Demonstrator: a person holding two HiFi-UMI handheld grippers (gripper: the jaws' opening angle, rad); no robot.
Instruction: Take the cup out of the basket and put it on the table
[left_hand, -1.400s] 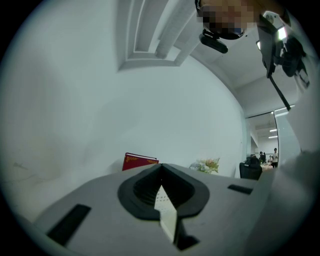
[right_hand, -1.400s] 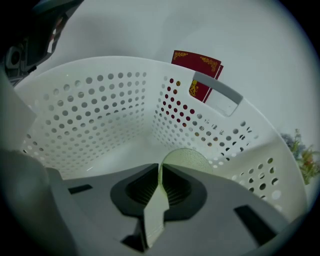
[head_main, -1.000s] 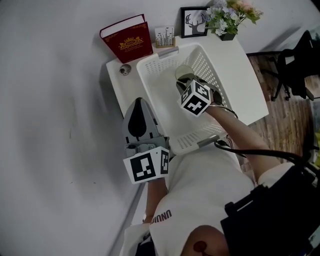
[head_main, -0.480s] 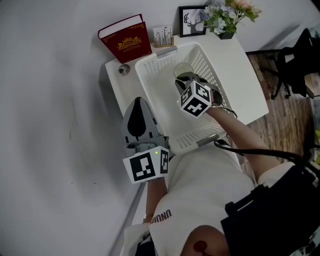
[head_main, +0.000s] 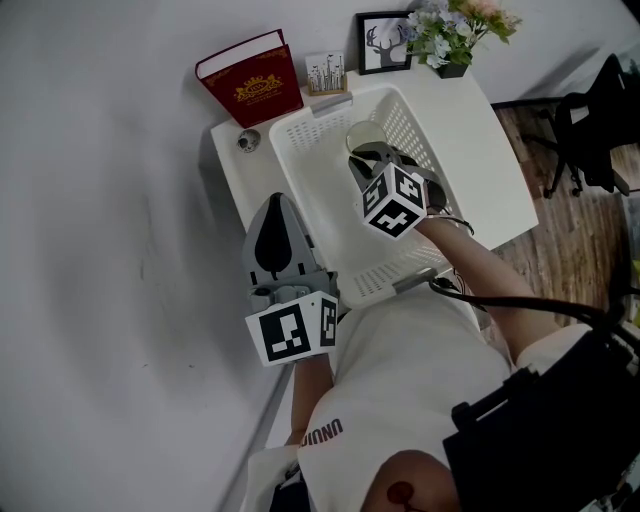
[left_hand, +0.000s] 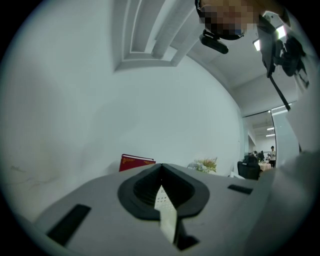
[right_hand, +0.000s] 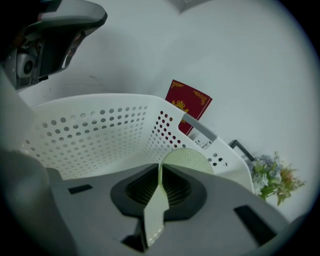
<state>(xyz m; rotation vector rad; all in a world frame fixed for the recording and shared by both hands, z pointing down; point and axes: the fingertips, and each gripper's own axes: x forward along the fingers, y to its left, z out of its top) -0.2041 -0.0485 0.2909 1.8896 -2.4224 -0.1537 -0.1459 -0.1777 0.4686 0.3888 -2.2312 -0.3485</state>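
**Cup (head_main: 363, 138) pinched inside the basket (head_main: 300, 135)**

The right gripper (head_main: 372, 158) is clamped narrow on the pale green cup's wall, at the white basket's 12 o'clock end. The cup looks light, thin-walled and stiff, and is apt to pivot, so a deeper bite on the wall seems safer. The left gripper (head_main: 278, 210), at 8 o'clock, is closed and empty.

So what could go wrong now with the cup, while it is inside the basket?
The right gripper pinches only one thin wall of the cup, so the cup may slip or tilt. The cup is also close to the far wall of the basket and could catch its rim on the way out.
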